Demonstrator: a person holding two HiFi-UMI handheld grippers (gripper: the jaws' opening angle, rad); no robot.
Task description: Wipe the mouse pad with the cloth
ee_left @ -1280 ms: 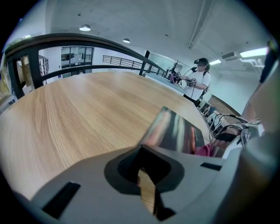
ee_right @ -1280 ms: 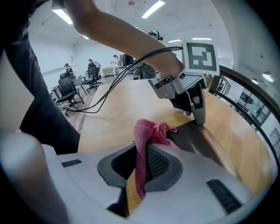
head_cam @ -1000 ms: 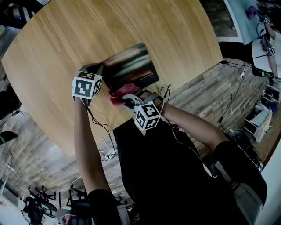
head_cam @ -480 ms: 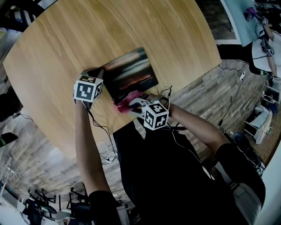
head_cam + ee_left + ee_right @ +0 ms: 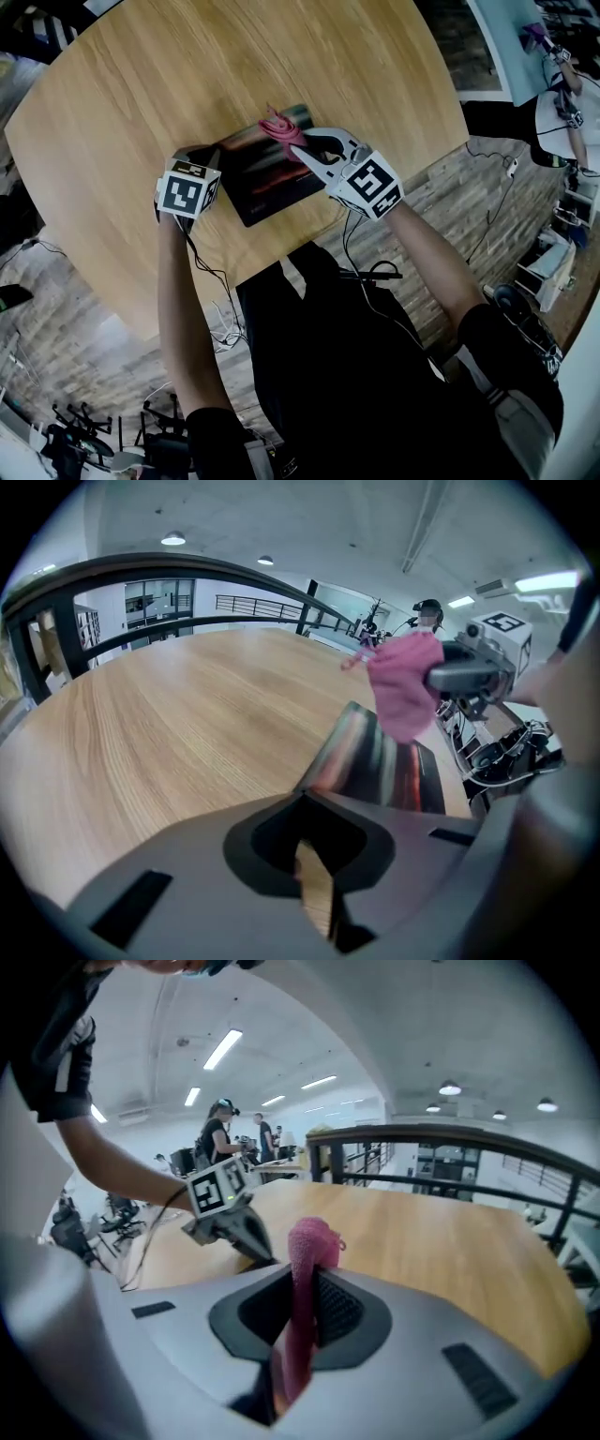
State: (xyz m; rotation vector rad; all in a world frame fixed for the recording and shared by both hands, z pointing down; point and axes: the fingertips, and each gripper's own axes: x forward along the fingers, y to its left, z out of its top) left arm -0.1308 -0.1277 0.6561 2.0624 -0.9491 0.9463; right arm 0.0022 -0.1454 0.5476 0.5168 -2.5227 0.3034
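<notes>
On the desk (image 5: 141, 112), the mouse pad (image 5: 272, 178) lies before you, its long axis running left to right and tilting away on the right. Your left tool (image 5: 214, 155) is clenched at its left corner, apparently pinching it. Your right tool (image 5: 298, 142) grips the bunched cloth (image 5: 278, 125), which points away from you over the far edge. Wiping looks under way; most strokes probably remain.
</notes>
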